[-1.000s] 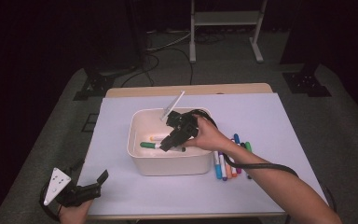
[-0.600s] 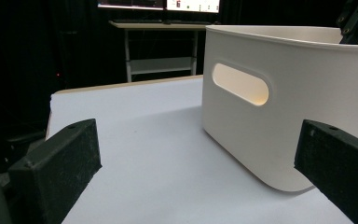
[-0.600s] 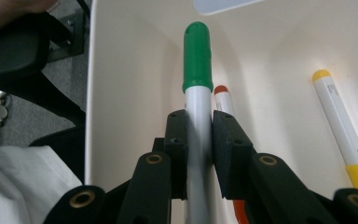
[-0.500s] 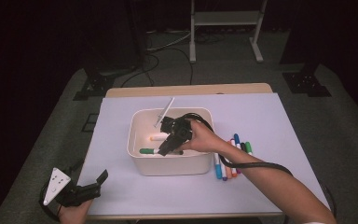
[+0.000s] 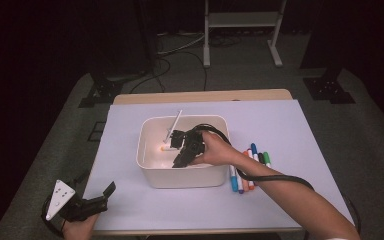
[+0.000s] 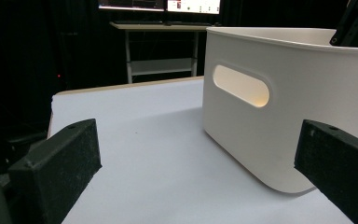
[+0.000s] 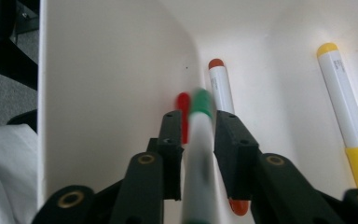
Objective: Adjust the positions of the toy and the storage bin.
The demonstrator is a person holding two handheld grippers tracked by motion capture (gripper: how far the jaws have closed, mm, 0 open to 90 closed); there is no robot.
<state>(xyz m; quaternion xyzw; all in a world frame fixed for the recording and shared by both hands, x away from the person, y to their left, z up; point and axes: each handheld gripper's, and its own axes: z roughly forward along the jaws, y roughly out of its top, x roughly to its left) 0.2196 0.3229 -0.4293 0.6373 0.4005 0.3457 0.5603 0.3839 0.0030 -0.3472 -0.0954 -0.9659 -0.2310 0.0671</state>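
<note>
Right gripper (image 5: 176,150) reaching down inside the white bin (image 5: 152,172), which stands near the middle of the table (image 5: 290,125). Its jaws have just been opening; in the right gripper view a green-capped marker (image 7: 199,140), blurred, lies in the narrow gap between them, with clearance visible at each pad. A red-capped marker (image 7: 182,112), an orange-capped marker (image 7: 220,86) and a yellow marker (image 7: 345,107) rest on the bin floor. Further markers (image 5: 250,167) lie on the table just beside the bin's right wall. Left gripper (image 5: 102,197) at the table's near left corner, jaws wide apart and empty
</note>
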